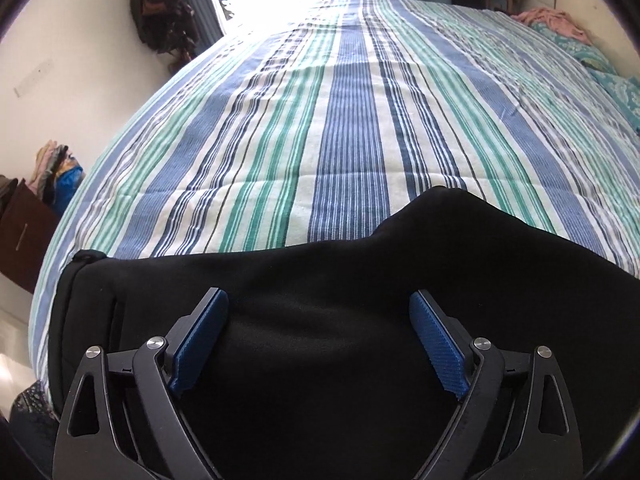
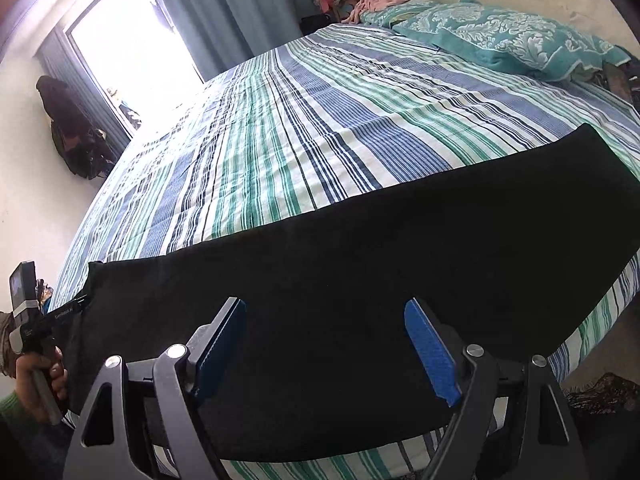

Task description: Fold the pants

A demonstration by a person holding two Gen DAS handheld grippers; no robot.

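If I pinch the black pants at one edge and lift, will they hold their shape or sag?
The black pants will probably sag: they lie limp along the striped bedsheet, and their far edge humps softly in the left wrist view. They look thin, so likely light. On the woven sheet a push would probably bunch them, not slide them.

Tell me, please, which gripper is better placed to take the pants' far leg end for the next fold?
Probably right: the right gripper hangs open over the black pants, nearer their far end.
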